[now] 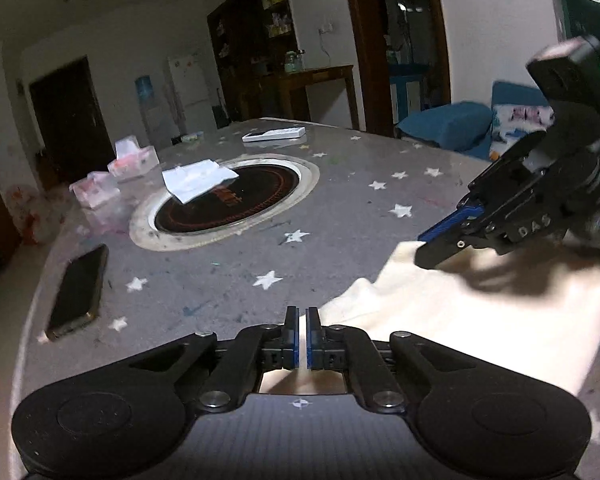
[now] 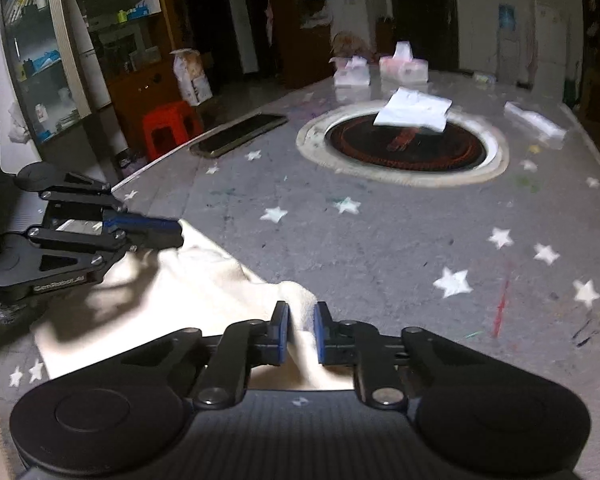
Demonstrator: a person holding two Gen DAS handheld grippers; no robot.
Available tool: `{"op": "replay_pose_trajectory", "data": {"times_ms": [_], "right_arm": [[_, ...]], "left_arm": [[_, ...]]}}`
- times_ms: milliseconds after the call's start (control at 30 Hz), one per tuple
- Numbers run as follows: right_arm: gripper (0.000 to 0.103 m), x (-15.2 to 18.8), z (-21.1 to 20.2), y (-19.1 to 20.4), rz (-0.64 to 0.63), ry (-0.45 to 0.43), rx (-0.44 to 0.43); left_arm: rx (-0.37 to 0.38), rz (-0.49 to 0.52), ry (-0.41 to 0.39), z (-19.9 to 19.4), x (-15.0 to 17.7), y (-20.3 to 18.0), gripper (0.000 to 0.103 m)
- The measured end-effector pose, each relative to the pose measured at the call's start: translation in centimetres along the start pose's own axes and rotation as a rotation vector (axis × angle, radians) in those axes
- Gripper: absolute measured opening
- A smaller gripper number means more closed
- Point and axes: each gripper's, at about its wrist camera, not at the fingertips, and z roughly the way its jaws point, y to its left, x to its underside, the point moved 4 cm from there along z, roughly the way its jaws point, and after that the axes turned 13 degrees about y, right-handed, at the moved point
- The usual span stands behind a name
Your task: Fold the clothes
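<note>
A cream-white garment (image 1: 480, 312) lies on the near part of a grey star-patterned table; it also shows in the right wrist view (image 2: 188, 280). My left gripper (image 1: 302, 316) is shut on a thin edge of the garment at its left corner; it also shows from the side in the right wrist view (image 2: 176, 232). My right gripper (image 2: 300, 316) is shut on a raised fold of the garment between its blue pads; it also shows in the left wrist view (image 1: 424, 246), pressed on the cloth's far corner.
A round black hotplate (image 1: 228, 200) is set in the table's middle, with a folded white cloth (image 1: 198, 178) on its rim. A phone (image 1: 78, 292) lies at the left edge. Tissue packs (image 1: 134, 160) and a remote (image 1: 274, 135) lie farther back. A red stool (image 2: 170, 126) stands beside the table.
</note>
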Motion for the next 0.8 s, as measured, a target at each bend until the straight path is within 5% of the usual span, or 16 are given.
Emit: {"op": "replay_pose_trajectory", "data": {"times_ms": [67, 167, 233, 367, 400, 433, 633, 800], "right_arm": [[0.010, -0.1, -0.3, 0.2, -0.010, -0.021, 0.025], [0.010, -0.4, -0.8, 0.5, -0.024, -0.054, 0.062], [0.010, -0.5, -1.0, 0.6, -0.027, -0.071, 0.082], [0.010, -0.4, -1.0, 0.5, -0.010, -0.089, 0.104], [0.010, -0.4, -1.1, 0.6, -0.007, -0.095, 0.109], [0.010, -0.4, -1.2, 0.6, -0.007, -0.101, 0.117], [0.010, -0.4, -1.7, 0.4, -0.007, -0.144, 0.208], [0.014, -0.1, 0.0, -0.1, 0.003, -0.071, 0.248]], "left_arm": [[0.018, -0.003, -0.007, -0.4, 0.1, 0.0, 0.008], [0.031, -0.002, -0.006, -0.9, 0.3, 0.0, 0.035], [0.034, 0.009, 0.007, -0.6, 0.4, -0.1, 0.037], [0.053, 0.032, 0.030, 0.1, 0.4, -0.3, 0.030], [0.047, 0.043, 0.034, 0.3, 0.4, -0.4, 0.009], [0.038, 0.053, 0.034, 0.4, 0.3, -0.5, 0.005], [-0.058, 0.097, -0.063, 0.4, -1.2, -0.9, 0.004], [-0.078, 0.124, 0.018, 3.9, -1.5, -1.3, 0.004]]}}
